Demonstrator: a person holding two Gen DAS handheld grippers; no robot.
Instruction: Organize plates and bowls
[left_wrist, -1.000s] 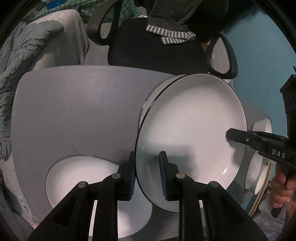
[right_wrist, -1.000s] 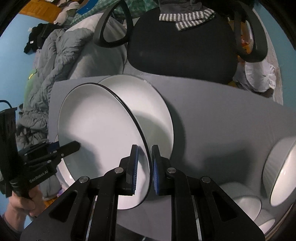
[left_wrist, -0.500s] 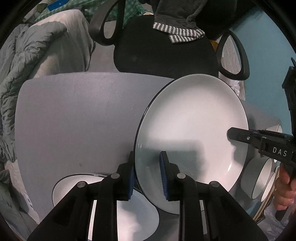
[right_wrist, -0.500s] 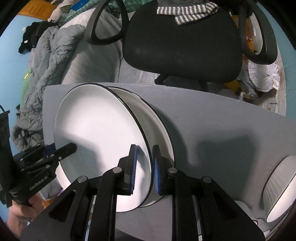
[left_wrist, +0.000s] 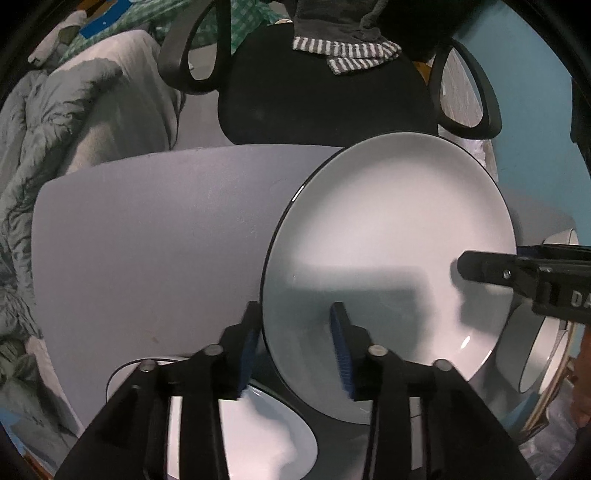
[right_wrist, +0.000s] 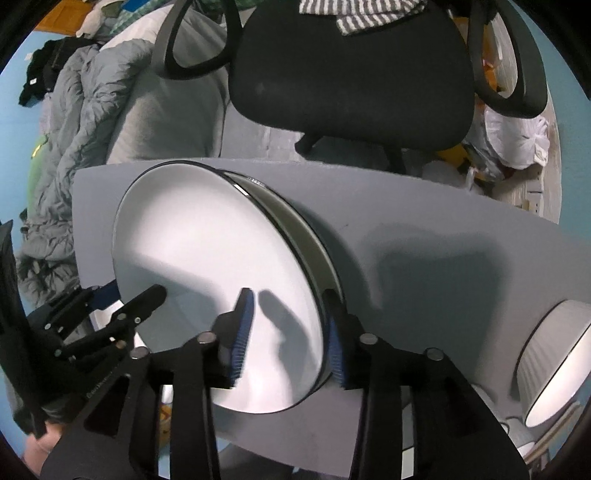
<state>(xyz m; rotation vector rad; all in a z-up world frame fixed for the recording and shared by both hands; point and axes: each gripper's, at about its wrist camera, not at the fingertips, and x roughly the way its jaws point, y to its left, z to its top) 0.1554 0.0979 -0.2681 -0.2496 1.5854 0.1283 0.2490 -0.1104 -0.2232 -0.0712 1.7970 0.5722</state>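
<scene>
The big white plate (left_wrist: 388, 258) with a thin dark rim hides much of the grey table (left_wrist: 147, 240). In the right wrist view it sits on another plate (right_wrist: 314, 240) whose edge just peeks out. The left gripper (left_wrist: 295, 343) and right gripper (right_wrist: 288, 332) both have their blue-padded fingers spread wide around the plate's rim, not pinching. A bowl (right_wrist: 554, 358) near the plate is cut off. Behind the plate, the table is bare up to the black chair (right_wrist: 351, 66).
</scene>
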